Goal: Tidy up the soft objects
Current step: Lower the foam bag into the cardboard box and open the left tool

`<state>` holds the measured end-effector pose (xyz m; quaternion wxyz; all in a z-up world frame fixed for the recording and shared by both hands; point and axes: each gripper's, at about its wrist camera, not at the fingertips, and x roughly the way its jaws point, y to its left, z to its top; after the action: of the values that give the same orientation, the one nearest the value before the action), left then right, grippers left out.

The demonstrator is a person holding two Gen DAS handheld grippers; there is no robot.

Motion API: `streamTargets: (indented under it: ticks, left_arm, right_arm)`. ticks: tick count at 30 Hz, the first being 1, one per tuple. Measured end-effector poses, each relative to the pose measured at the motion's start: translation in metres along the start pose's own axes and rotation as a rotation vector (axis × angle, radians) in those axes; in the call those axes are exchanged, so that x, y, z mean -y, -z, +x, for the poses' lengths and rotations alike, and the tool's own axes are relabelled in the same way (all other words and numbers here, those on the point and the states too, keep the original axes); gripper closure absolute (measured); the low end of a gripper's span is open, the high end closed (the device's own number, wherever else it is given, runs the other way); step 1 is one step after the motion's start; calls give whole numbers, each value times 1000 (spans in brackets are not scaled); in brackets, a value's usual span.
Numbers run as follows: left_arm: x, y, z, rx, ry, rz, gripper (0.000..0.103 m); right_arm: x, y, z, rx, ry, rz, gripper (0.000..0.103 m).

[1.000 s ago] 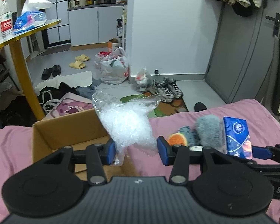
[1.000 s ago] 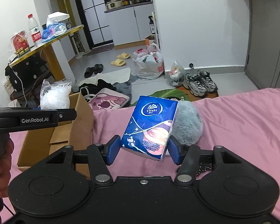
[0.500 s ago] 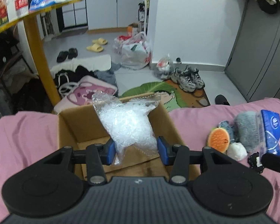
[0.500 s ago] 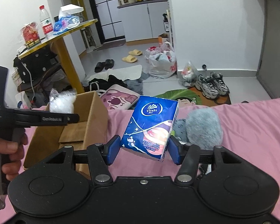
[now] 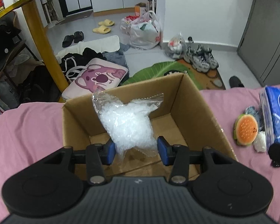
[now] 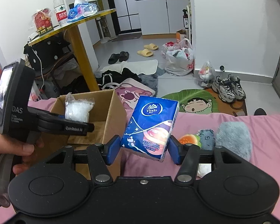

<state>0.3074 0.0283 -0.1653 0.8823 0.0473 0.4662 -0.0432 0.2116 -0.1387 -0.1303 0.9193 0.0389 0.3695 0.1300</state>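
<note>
Left gripper [image 5: 136, 150] clamps the plastic bag [image 5: 127, 122] above the cardboard box [image 5: 199, 112]; right gripper [image 6: 142, 152] pinches the tissue pack [image 6: 151, 125] at 3 o'clock. Slippery film could slide loose.

Home bedroom, pink bed [image 5: 28, 127], slippers [image 6: 147, 49]

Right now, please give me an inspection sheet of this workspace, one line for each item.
Surface: pink bedsheet, wrinkled.
Job's things: open cardboard box on the bed; bag of clear plastic bits held over the box opening; blue Vinda tissue pack held above the sheet.
Clutter: burger-shaped toy, small white ball, grey fluffy item lying together on the bed.
Tongs: left tongs shut on the bag; right tongs shut on the tissue pack.
Cables: white cable by the round table.
Surroundings: floor with sneakers, slippers, plastic bags.
</note>
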Motion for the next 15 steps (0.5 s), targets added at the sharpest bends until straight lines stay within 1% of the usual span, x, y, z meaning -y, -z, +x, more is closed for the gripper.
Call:
streamTargets:
  ticks: [4,8,11,13,15]
  left_arm:
    - [3,-6,12,-60,-40,11,58]
    - [6,-10,21,-107,-47,17,57]
    - [7,-11,19,-97,-57,24,54]
    - [7,-11,12,-85,-39,21,53]
    - [7,-12,3,-68,-34,16,50]
  right_arm:
    - [-1,-2,4,-6,-7,11,49]
    - [0,-2,3,-6,-9,10,49]
    - [0,-2,1,-4,-8,17,49]
    - [0,-2,0,-5,-10,18,49]
    - [0,-3,0,-4,-13,17,49]
